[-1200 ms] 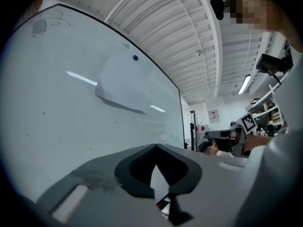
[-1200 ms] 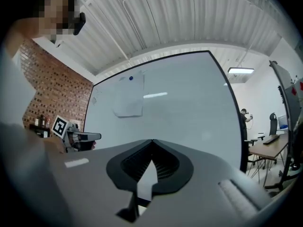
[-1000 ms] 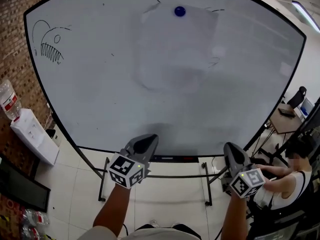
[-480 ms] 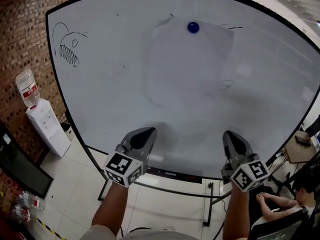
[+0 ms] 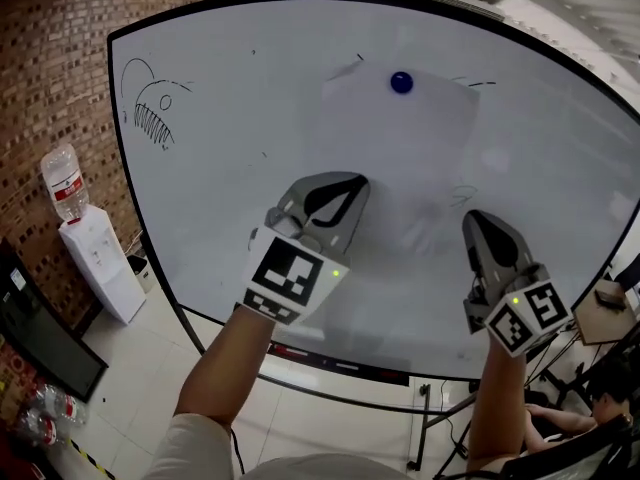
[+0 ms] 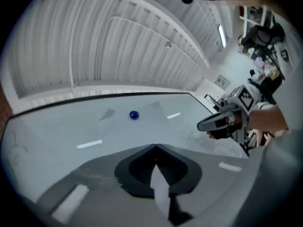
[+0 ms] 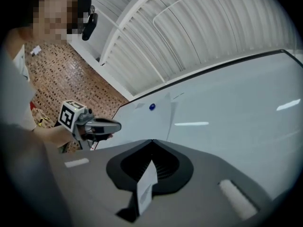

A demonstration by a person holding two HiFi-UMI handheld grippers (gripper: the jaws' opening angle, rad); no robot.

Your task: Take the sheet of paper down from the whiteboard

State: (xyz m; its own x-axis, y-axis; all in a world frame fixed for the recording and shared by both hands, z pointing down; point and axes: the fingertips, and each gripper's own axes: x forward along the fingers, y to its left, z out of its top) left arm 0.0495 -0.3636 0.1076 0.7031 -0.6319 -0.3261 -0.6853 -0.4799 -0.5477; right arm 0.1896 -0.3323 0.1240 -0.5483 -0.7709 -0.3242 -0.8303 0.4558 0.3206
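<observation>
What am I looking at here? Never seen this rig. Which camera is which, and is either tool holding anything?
There is no robot here: a person holds a two-jaw gripper in each hand. The head view comes from a camera on the person's head. It shows the left gripper and the right gripper held up in front of a whiteboard. The other two pictures come from a camera riding on each gripper, looking along its jaws. In both, the jaws are together with nothing between them, so neither gripper holds anything. On the board hangs a sheet of paper, pinned near its top edge by a blue magnet. A fish doodle sits at the board's left.
</observation>
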